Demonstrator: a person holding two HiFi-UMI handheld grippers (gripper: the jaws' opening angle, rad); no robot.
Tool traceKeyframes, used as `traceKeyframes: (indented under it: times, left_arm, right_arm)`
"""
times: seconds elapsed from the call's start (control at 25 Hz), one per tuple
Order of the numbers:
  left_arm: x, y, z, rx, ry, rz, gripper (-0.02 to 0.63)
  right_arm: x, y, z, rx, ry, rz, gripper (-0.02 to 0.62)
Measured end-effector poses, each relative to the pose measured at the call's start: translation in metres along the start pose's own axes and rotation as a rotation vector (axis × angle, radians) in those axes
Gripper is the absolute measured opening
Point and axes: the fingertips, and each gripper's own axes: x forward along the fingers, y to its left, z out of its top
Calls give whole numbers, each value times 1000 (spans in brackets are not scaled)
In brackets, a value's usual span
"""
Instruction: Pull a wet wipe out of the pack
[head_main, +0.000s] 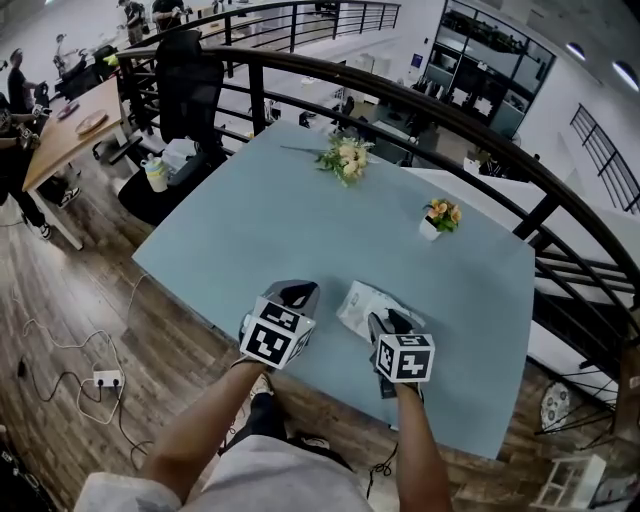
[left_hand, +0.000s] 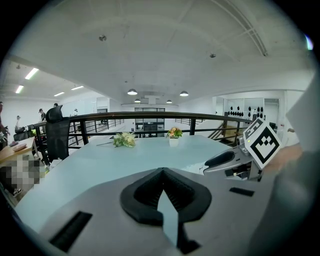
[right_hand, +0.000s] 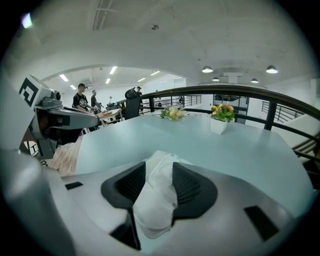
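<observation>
A white wet wipe pack (head_main: 362, 303) lies on the light blue table (head_main: 300, 220), near its front edge. My right gripper (head_main: 385, 322) sits at the pack's near end. In the right gripper view the pack's soft white wrapping (right_hand: 156, 197) fills the gap of the right gripper (right_hand: 159, 172), and both black pads touch it. My left gripper (head_main: 298, 293) hovers just left of the pack, apart from it. In the left gripper view, the left gripper (left_hand: 161, 171) has its pads meeting at the tips with nothing between them, and the right gripper (left_hand: 222, 159) shows at the right.
A loose bunch of flowers (head_main: 345, 158) lies at the table's far side and a small white pot of flowers (head_main: 440, 217) stands at the right. A dark railing (head_main: 420, 100) curves behind the table. A black chair (head_main: 188, 80) stands beyond the left corner.
</observation>
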Motion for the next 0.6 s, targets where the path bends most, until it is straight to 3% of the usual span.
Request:
traceKeyframes:
  times: [0.44, 0.6]
  left_arm:
    - [0, -3, -3, 4, 9, -5, -5]
    - [3, -2, -3, 5, 7, -6, -5]
  right_arm:
    - [0, -13, -11, 21, 32, -70, 43]
    - [4, -13, -13, 23, 39, -72, 21]
